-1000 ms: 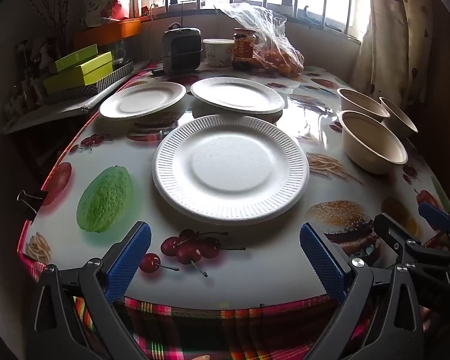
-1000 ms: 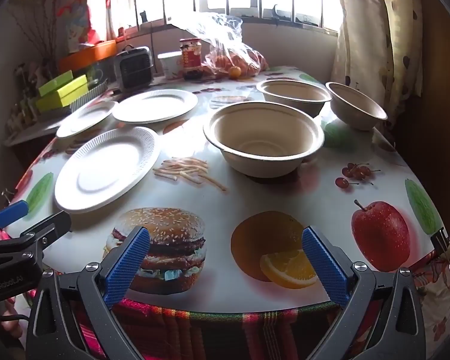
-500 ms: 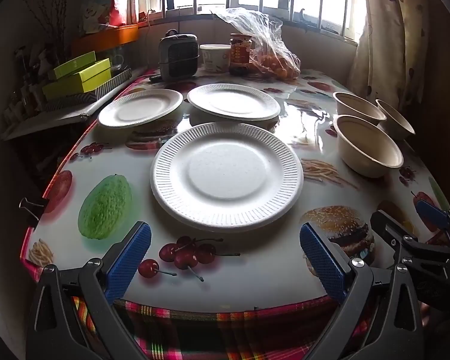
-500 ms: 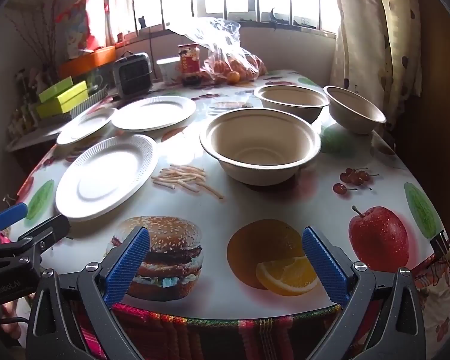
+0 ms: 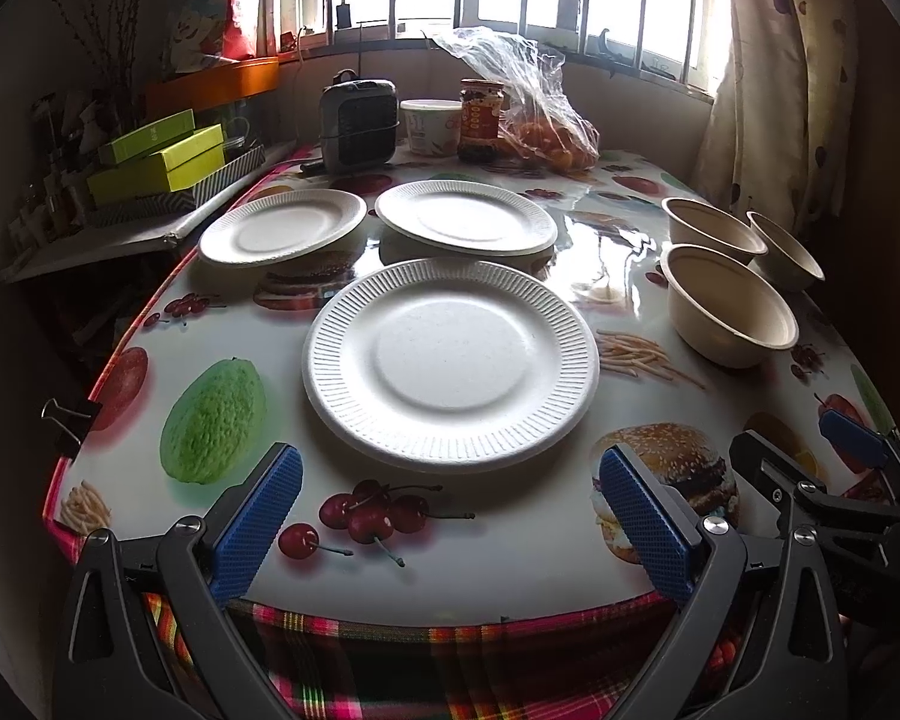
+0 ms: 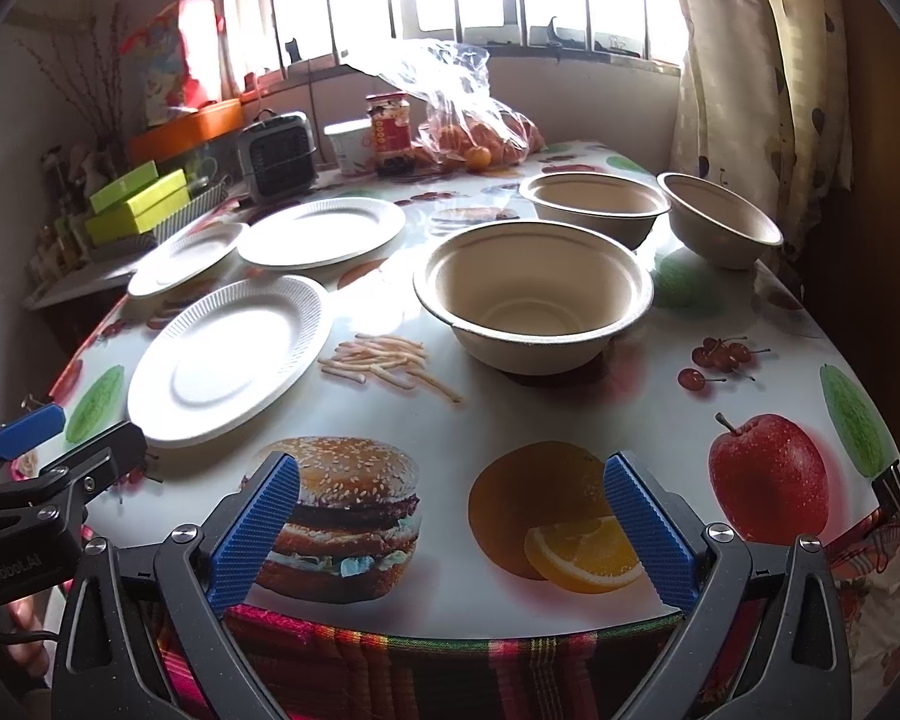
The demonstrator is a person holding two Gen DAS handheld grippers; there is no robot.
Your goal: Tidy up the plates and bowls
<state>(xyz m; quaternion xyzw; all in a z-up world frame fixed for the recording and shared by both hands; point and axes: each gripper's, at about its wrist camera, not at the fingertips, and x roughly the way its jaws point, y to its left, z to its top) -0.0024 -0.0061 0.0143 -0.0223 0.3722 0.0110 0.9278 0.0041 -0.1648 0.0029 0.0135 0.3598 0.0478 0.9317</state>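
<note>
Left hand-held gripper (image 5: 450,507): jaws spread wide, nothing between them, poised at the near edge of the bench (image 5: 510,546). Directly ahead of its blue pads lies the nearest white paper plate (image 5: 450,360), flat on the fruit-print cover. Beyond it and to the left sits a smaller paper plate (image 5: 282,227); beyond it and slightly right, a second large paper plate (image 5: 465,224). The three plates lie apart, none stacked.

Right hand-held gripper (image 6: 450,531): jaws likewise spread wide and empty, at the bench edge over the printed burger and orange. Straight ahead stands the nearest tan paper bowl (image 6: 533,294), upright. Farther on, a second bowl (image 6: 594,204), and to the right of that a third bowl (image 6: 720,228), tilted slightly and close to the bench's right side. The bowls stand separately, near one another.

At the far end, beneath the window: a small grey heater (image 5: 360,126), a white tub (image 5: 431,125), a jar (image 5: 480,120) and a plastic bag of oranges (image 5: 546,126).
</note>
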